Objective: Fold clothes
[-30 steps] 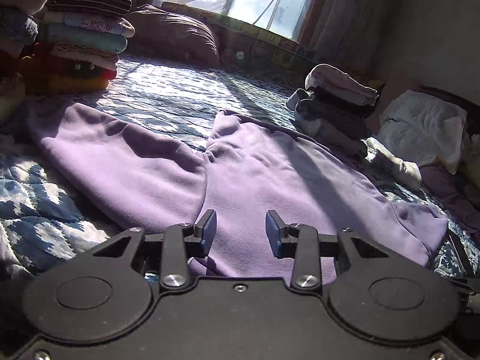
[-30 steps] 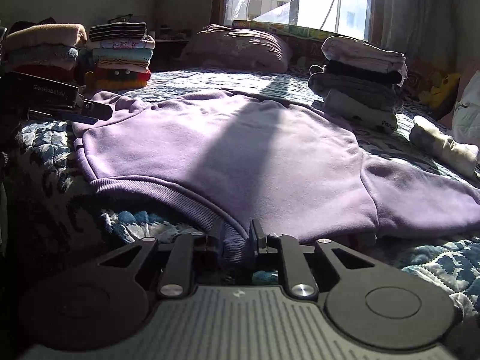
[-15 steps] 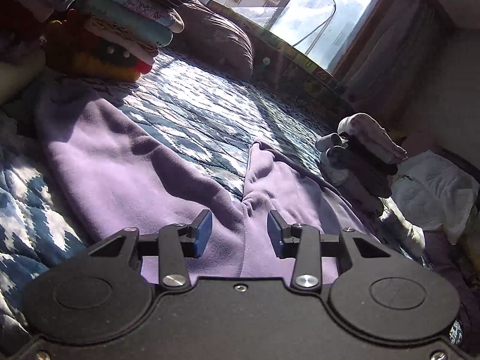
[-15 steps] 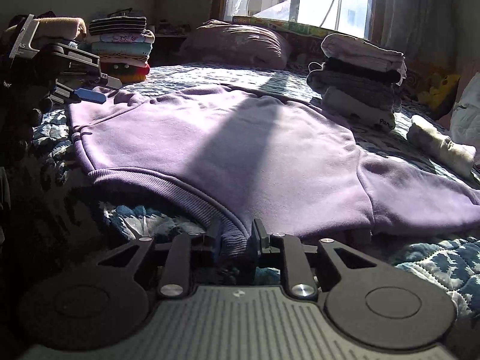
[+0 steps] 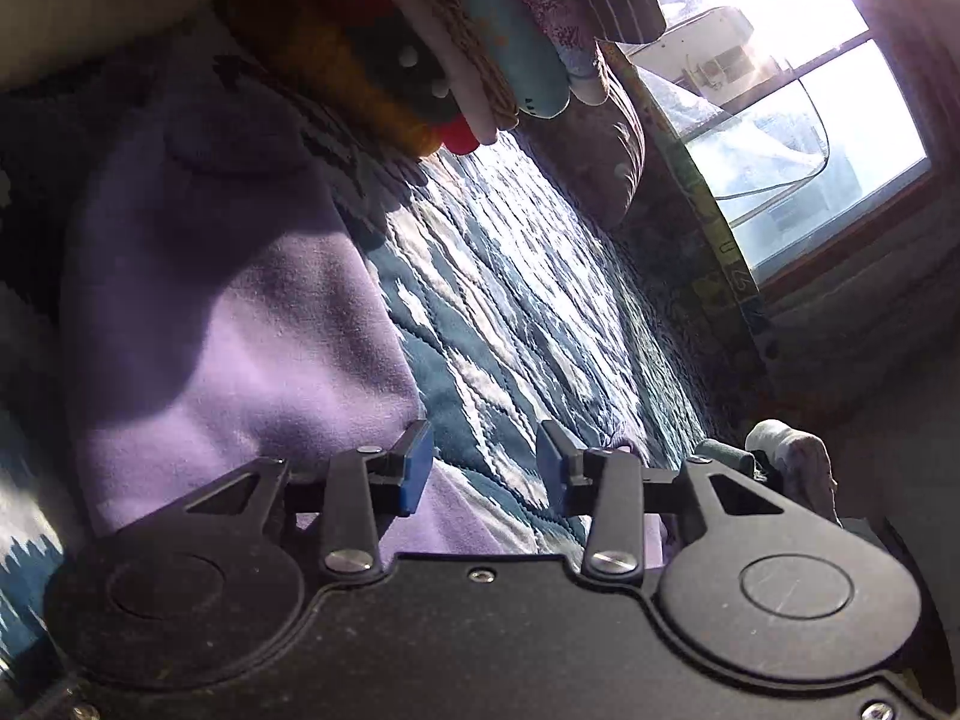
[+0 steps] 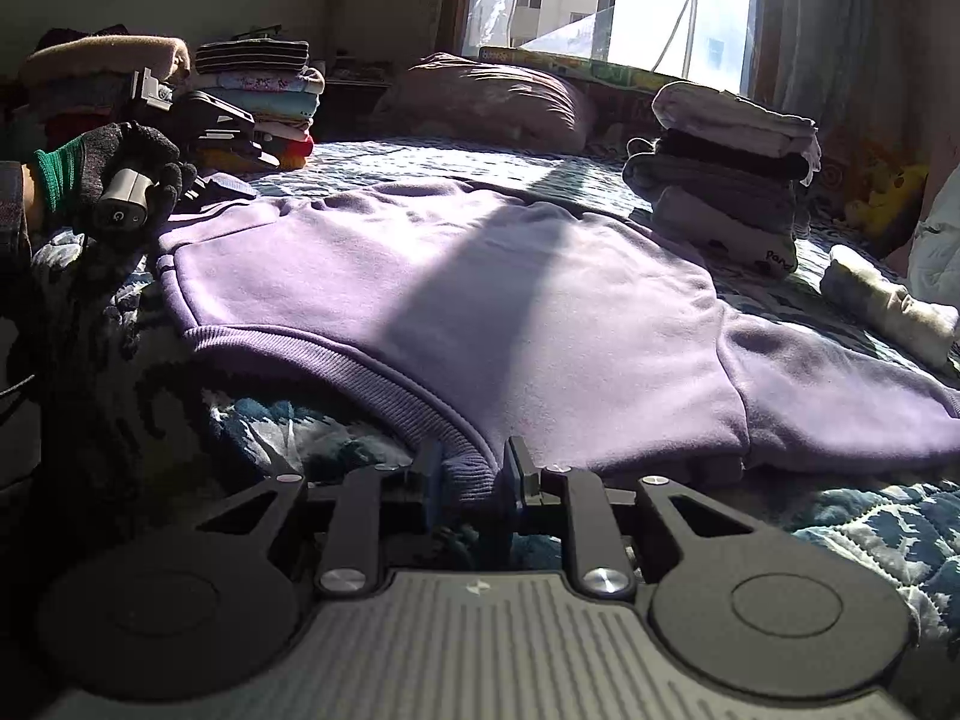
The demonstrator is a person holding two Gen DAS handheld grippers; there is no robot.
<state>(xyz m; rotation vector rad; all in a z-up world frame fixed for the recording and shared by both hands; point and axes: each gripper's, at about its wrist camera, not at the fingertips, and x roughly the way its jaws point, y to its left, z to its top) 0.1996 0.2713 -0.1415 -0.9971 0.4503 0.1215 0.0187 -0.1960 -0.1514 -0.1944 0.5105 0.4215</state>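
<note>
The right gripper (image 6: 471, 474) pinches the soft purple sweatshirt's (image 6: 480, 300) ribbed hem, its body stretching ahead; the left gripper (image 5: 483, 462), jaws wide and empty, has the sleeve (image 5: 240, 330) just left.

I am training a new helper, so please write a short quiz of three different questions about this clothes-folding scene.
1. True or false: the right gripper is shut on the ribbed hem of the purple sweatshirt.
2. The left gripper is: A) open, B) shut on a sleeve, C) shut on a sock.
3. Fill in: the sweatshirt lies on a blue patterned ____.

Key: 1 true; 2 A; 3 quilt.
</note>
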